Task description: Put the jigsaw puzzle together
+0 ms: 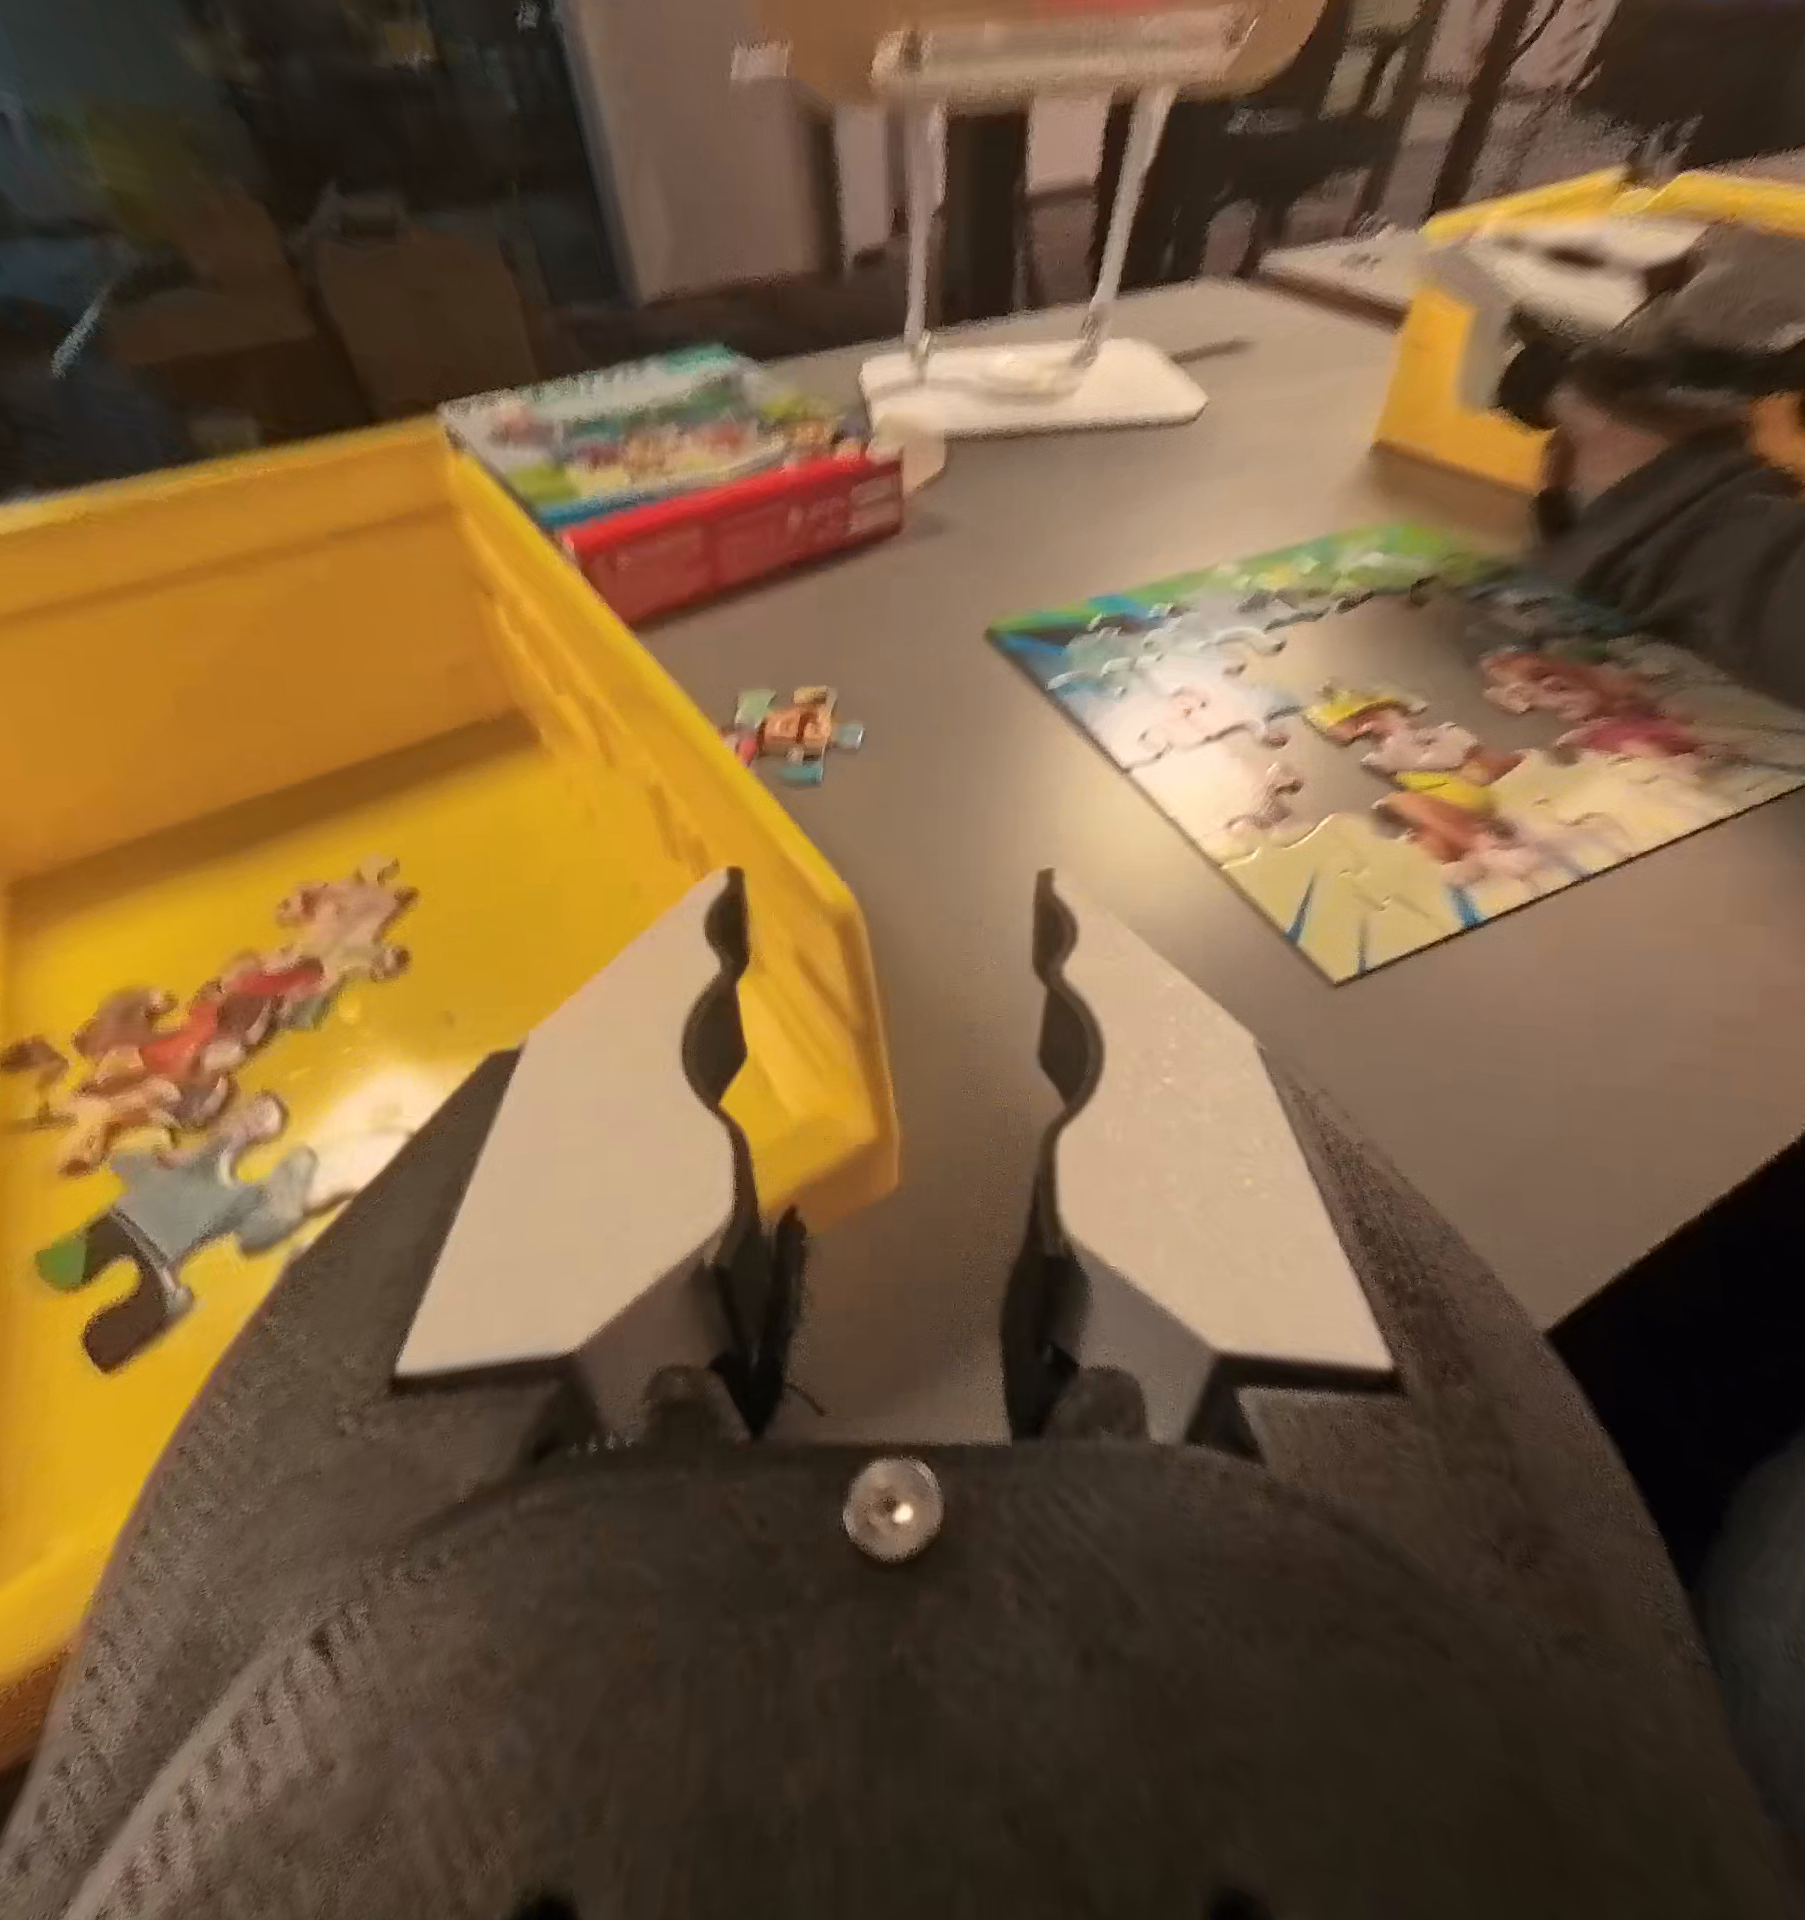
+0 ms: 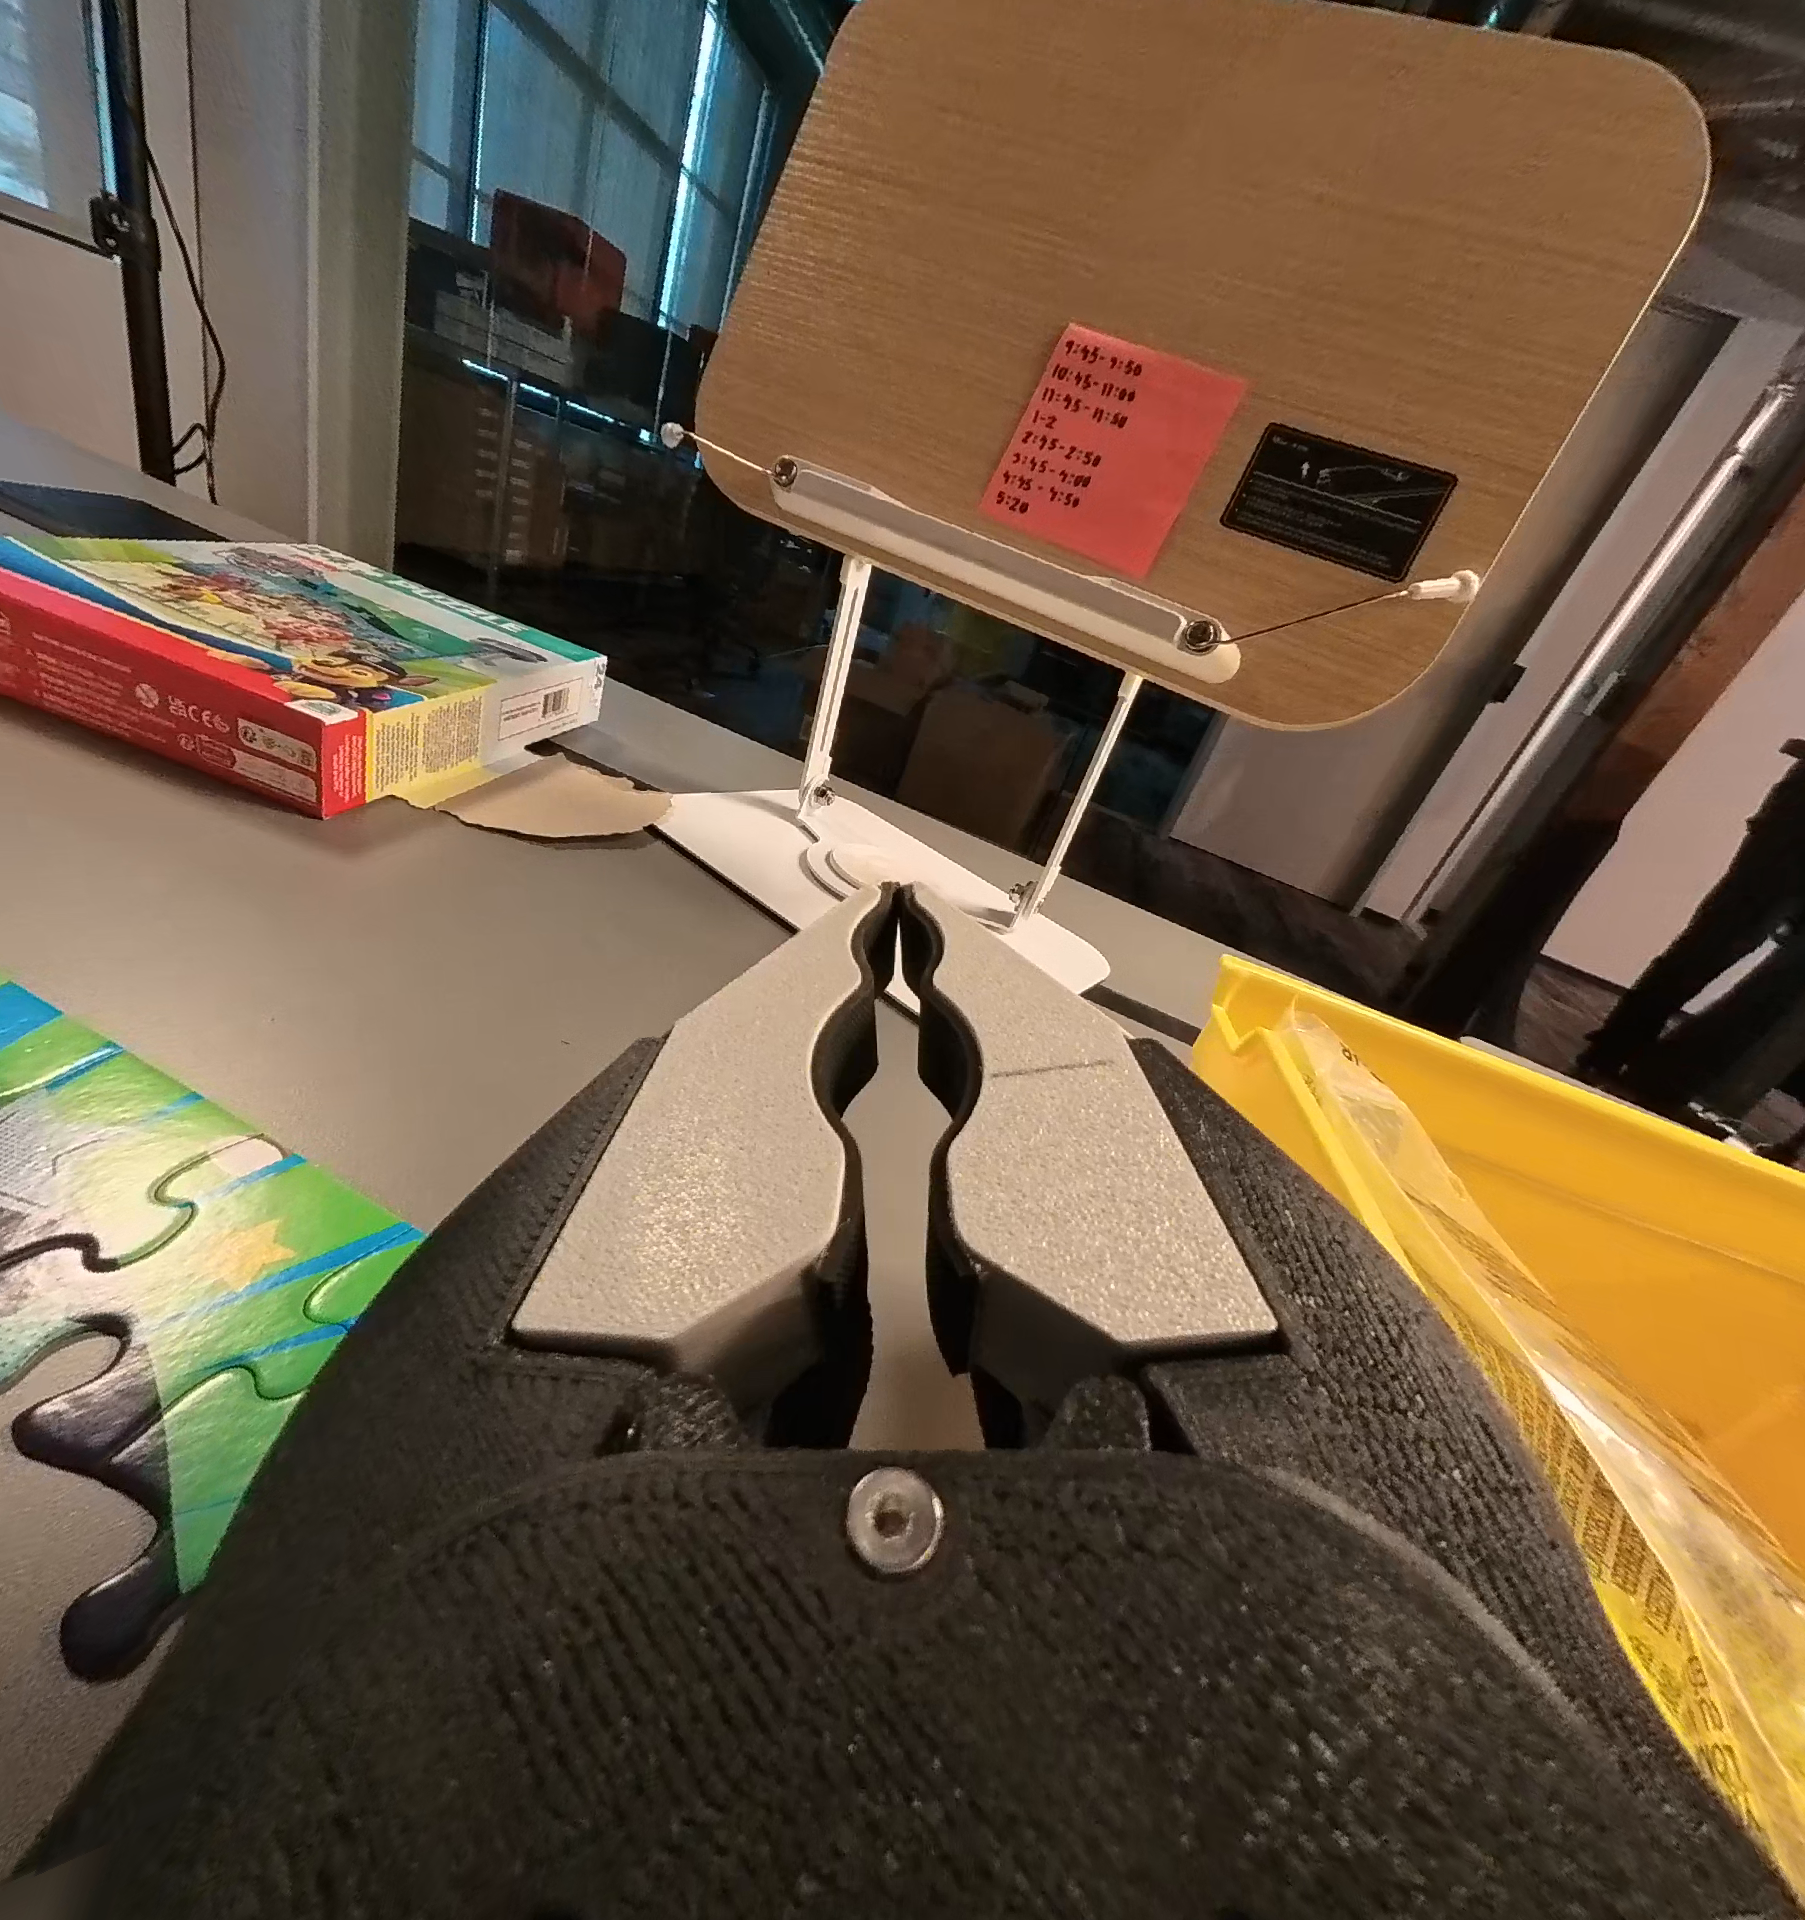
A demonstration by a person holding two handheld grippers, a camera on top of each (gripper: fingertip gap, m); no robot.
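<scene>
My left gripper (image 1: 890, 894) is open with nothing between its fingers, hovering over the near right corner of a yellow bin (image 1: 254, 665). Loose puzzle pieces (image 1: 202, 1049) lie on the bin's floor. A small clump of joined pieces (image 1: 794, 727) lies on the grey table just past the bin. A partly assembled colourful puzzle (image 1: 1397, 738) lies to the right; it also shows in the right wrist view (image 2: 150, 1226). My right gripper (image 2: 898, 904) is shut with nothing between the fingertips, above the table, pointing at a stand's white base (image 2: 773, 831). It also shows blurred in the left wrist view (image 1: 1646, 312).
A puzzle box (image 1: 690, 468) lies at the table's far side, also in the right wrist view (image 2: 254, 665). A wooden board on a white stand (image 2: 1189, 353) bears a pink note. A second yellow bin (image 2: 1604, 1247) holding a clear plastic bag (image 2: 1449, 1299) sits right of my right gripper. My hands' fingertips stand some 45 cm from each other.
</scene>
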